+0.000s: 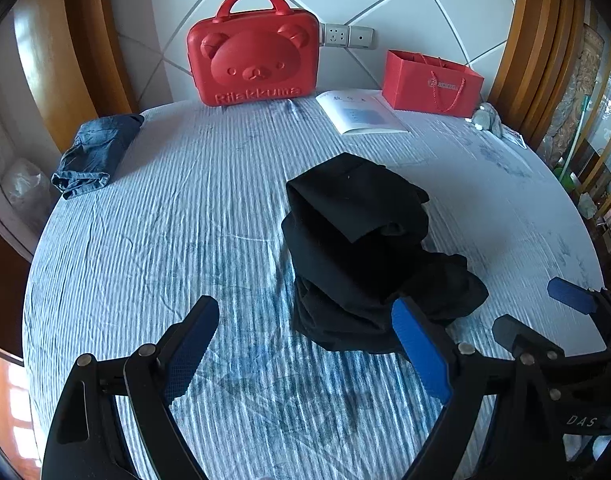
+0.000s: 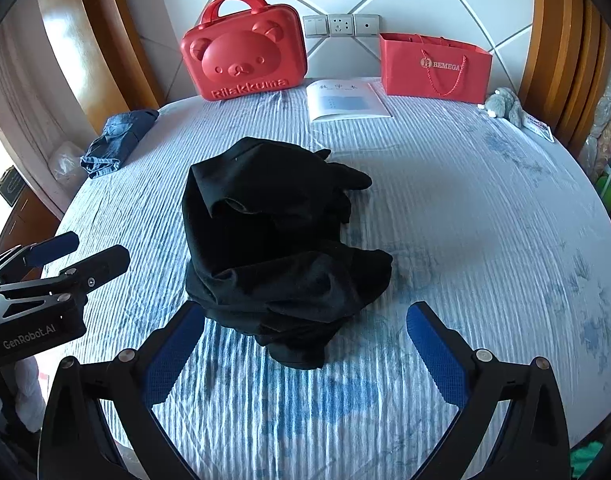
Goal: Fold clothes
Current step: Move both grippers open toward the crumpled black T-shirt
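Note:
A crumpled black garment [image 1: 357, 256] lies in a heap on the blue-white striped bed; it also shows in the right wrist view [image 2: 273, 248]. My left gripper [image 1: 305, 340] is open and empty, hovering just in front of the heap's near left edge, its right fingertip close to the cloth. My right gripper [image 2: 305, 340] is open and empty, just in front of the heap's near edge. The right gripper also shows at the right of the left wrist view [image 1: 545, 312], and the left gripper at the left of the right wrist view [image 2: 77, 252].
Folded blue denim clothing [image 1: 93, 152] lies at the bed's far left edge. A red bear-face case [image 1: 253, 60], an open booklet [image 1: 361, 114], a red paper bag [image 1: 429, 80] and a grey plush toy [image 1: 485, 118] stand along the headboard. Wooden frames flank the bed.

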{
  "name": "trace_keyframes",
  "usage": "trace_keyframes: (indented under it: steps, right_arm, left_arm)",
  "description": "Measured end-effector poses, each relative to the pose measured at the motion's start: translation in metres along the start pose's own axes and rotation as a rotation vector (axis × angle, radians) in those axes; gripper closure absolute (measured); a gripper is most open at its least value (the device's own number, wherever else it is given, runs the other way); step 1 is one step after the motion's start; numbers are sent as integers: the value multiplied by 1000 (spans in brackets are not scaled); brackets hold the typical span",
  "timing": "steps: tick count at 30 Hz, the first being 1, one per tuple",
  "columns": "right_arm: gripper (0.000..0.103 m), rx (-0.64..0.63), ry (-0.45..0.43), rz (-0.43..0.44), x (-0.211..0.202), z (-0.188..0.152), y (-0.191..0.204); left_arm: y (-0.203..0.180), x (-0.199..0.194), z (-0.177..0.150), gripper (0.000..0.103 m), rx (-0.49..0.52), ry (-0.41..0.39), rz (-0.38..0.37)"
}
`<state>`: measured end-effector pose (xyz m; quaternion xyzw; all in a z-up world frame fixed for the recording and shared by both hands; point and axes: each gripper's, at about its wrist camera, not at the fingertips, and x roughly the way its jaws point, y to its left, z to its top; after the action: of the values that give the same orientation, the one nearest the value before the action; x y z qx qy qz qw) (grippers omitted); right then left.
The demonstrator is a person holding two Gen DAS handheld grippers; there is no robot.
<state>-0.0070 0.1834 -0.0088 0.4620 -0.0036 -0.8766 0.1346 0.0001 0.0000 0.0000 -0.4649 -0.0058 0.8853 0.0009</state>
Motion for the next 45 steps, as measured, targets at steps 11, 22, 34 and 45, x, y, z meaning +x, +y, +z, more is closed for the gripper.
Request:
trace_keyframes:
  steps: [11,22,34,45]
  right_arm:
    - [1,-26,9,-25,0,1,7]
    - [1,-24,12,-52,0,0,5]
    - [1,-21,29,-54,2,2,5]
    - [2,27,55,-44,12,4,-11]
  left_arm:
    - [4,3,0,13,-7,45,-5]
    - [9,3,1,13,-1,56,7]
    - [9,6,0,13,9,59,11]
    - [17,21,3,13,3,79,-3]
